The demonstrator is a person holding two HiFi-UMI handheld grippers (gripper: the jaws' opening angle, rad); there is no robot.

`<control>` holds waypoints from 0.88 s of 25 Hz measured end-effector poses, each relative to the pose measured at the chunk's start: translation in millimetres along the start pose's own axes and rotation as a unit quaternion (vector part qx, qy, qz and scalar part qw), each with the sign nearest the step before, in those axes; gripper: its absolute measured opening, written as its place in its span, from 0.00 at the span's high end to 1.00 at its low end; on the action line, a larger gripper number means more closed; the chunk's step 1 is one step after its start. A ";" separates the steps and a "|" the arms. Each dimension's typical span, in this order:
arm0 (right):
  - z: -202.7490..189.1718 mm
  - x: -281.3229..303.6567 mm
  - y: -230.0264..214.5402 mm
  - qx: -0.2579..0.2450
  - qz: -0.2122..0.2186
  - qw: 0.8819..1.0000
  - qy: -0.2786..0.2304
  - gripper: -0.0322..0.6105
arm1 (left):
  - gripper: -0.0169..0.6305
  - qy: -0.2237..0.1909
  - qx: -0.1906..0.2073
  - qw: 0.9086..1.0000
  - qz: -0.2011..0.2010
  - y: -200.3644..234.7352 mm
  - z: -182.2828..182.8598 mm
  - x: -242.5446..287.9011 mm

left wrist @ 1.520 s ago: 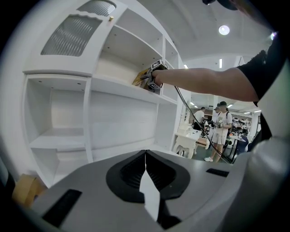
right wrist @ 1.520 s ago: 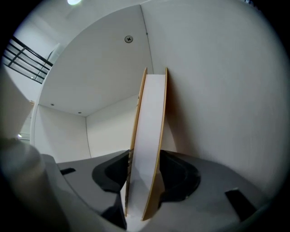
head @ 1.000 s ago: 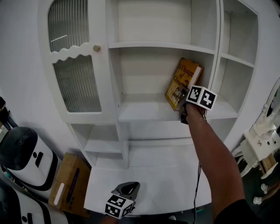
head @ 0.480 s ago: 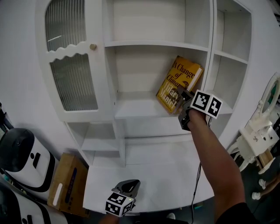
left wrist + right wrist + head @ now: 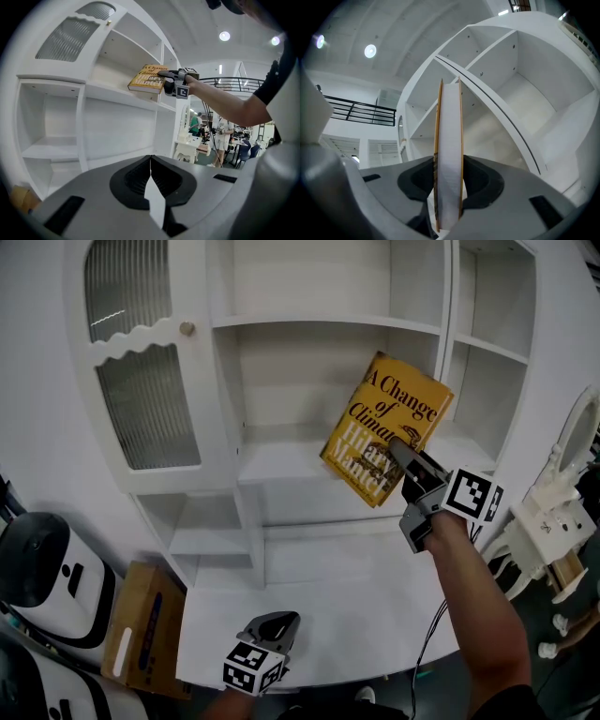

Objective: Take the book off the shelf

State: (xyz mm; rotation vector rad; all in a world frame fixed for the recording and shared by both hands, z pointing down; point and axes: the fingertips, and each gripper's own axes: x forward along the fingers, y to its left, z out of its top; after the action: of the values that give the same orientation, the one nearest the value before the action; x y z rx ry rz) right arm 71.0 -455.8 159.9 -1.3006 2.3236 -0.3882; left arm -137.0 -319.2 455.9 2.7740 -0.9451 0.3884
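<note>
A yellow hardback book (image 5: 384, 423) hangs tilted in the air in front of the middle shelf (image 5: 281, 465) of a white cabinet. My right gripper (image 5: 401, 454) is shut on its lower right edge, cover facing me. In the right gripper view the book (image 5: 449, 154) stands edge-on between the pads, white pages showing. In the left gripper view the book (image 5: 146, 79) and the right gripper (image 5: 165, 74) show above the shelf's front edge. Low over the white desk (image 5: 328, 596), my left gripper (image 5: 279, 622) has nothing in it, jaws together.
The cabinet has a ribbed-glass door (image 5: 141, 390) at the left and narrow side shelves (image 5: 487, 381) at the right. A cardboard box (image 5: 141, 634) and a white-and-black machine (image 5: 42, 573) stand on the floor at the left. White furniture (image 5: 553, 531) stands at the right.
My right gripper has drawn the book out of the shelf bay, toward me and to the right. The book now looks larger and clear of the bay. The left gripper has stayed put.
</note>
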 end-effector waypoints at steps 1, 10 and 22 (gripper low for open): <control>-3.2 -7.3 3.5 0.001 0.007 1.000 0.002 0.70 | 0.96 -0.001 0.002 1.000 -0.001 -1.0 0.9 1.0; -33.2 -60.5 18.6 -0.016 0.046 0.998 0.037 0.70 | 0.96 0.000 0.004 1.000 -0.003 -1.3 2.0 10.8; -106.2 -108.6 -23.8 0.029 0.046 0.990 0.131 0.70 | 0.96 0.027 -0.014 0.999 -0.009 2.9 -2.3 37.7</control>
State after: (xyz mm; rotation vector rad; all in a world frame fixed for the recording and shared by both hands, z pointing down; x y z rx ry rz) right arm 83.9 -372.3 288.4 -1.1705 2.5537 -0.6246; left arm -110.5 -342.4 469.8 2.7301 -0.9043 0.4406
